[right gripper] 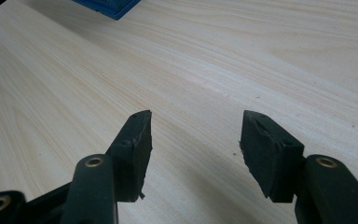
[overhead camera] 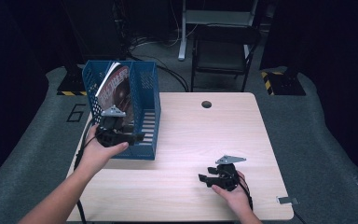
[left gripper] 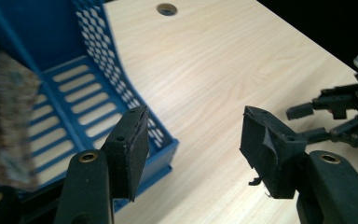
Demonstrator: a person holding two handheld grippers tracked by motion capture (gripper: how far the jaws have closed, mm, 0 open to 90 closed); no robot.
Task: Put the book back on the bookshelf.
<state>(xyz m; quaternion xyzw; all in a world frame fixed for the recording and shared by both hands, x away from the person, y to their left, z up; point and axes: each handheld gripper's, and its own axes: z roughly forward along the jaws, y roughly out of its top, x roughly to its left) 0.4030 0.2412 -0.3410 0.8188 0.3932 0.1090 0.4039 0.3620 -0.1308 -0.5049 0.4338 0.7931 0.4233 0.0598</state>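
Blue file holder (overhead camera: 147,116) with perforated sides and slotted floor, red-and-dark printed magazine (overhead camera: 116,91) with white edge, pale wood-grain bench (overhead camera: 205,140), both tools black with grey plates, grey carpet (overhead camera: 317,121)

A pale wood-grain desk (overhead camera: 200,140) with rounded corners fills the middle of the high view, standing on grey floor (overhead camera: 317,135). A small round hole (overhead camera: 206,104) sits near its far edge, at upper centre. A blue perforated file box (overhead camera: 147,116) stands on the desk's left part, at upper left of centre, its open front toward the bottom of the frame. The right gripper (overhead camera: 209,179) lies low over the desk at lower right, held by a hand; whether it touches the wood is unclear.
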